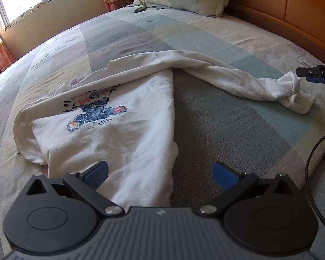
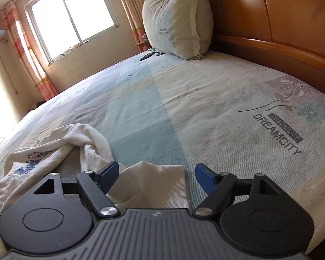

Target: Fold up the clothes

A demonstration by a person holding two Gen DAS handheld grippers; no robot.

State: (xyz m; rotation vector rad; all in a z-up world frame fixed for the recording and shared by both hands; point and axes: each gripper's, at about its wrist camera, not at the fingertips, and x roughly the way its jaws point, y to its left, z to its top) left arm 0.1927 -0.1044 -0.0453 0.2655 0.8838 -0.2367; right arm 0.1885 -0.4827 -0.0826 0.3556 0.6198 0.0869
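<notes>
Both grippers open over white sweatshirt [image 1: 110, 134] on bed [image 1: 205, 130]

The left gripper [image 1: 160, 173] has a dark grey ribbed housing with a small pale emblem at its front middle. Either side of that sit two black round discs, each with a raised inner circle, and black triangular brackets with cut-out windows. Black link arms run forward from silver round-headed screws to two fingers [image 1: 97, 172] faced with ribbed blue pads. A thin black cable [image 1: 309, 173] loops beside it. The right gripper [image 2: 157, 177] is built alike: ribbed grey body, black discs, silver screws, blue-padded fingers [image 2: 203, 178]. Seen from the left wrist, its black tip bears white lettering.
</notes>
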